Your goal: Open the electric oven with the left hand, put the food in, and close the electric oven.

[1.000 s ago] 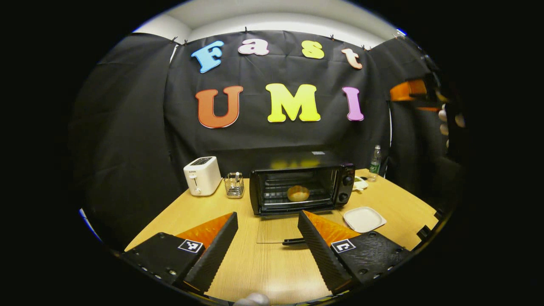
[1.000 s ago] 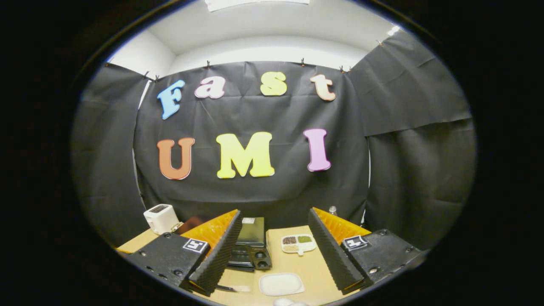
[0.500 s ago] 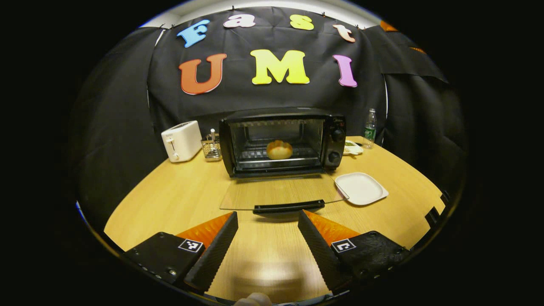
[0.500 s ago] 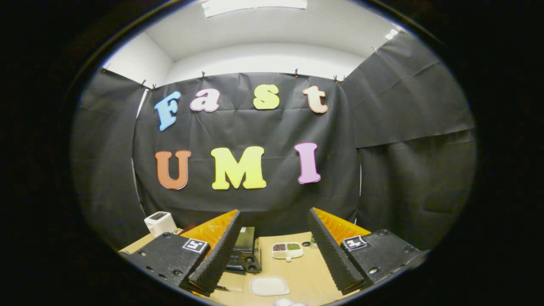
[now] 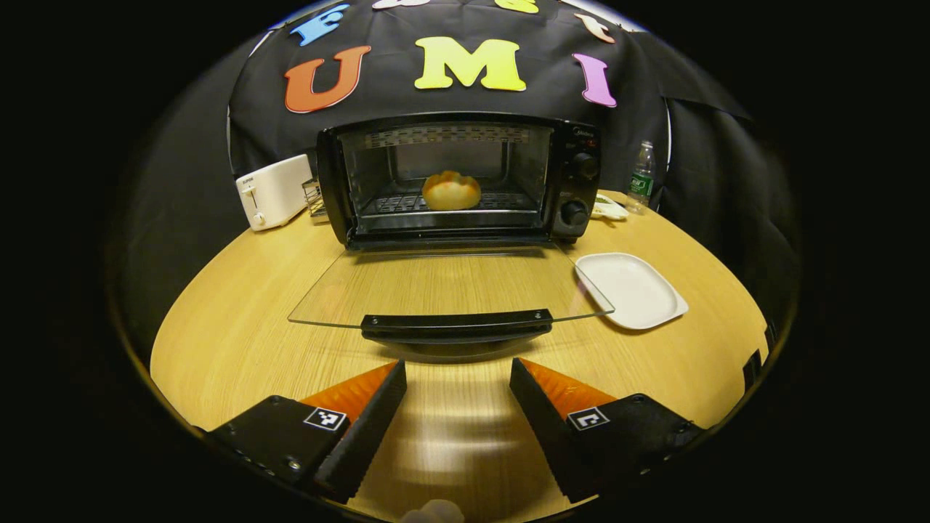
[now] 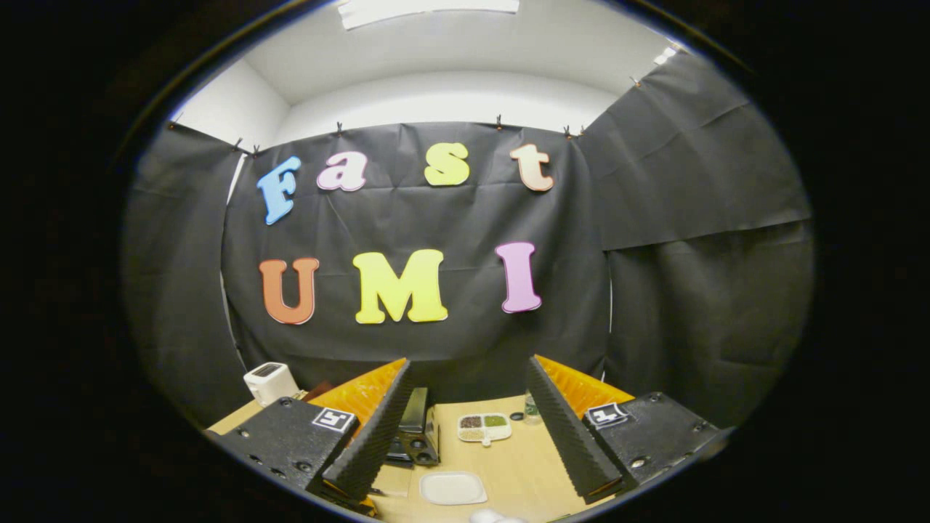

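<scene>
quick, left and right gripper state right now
Left gripper: open, holding nothing, just short of the oven door handle.
Right gripper: open, holding nothing.

Oven point(image 6: 415, 436) half behind right gripper's fingers point(image 6: 370, 436)

The oven point(image 5: 458, 178) stands at the back of the table point(image 5: 240, 341), its door point(image 5: 447, 287) folded down flat toward the front, handle point(image 5: 456, 322) at the near edge. A bun point(image 5: 451, 190) sits on the rack inside. Left of the oven is a toaster point(image 5: 272, 190); a wire holder point(image 5: 314, 197) stands between them. Right of the door lies a plate point(image 5: 631, 289). Behind the plate, by the oven's right side, are a small dish point(image 5: 609, 210) and a bottle point(image 5: 640, 176).
</scene>
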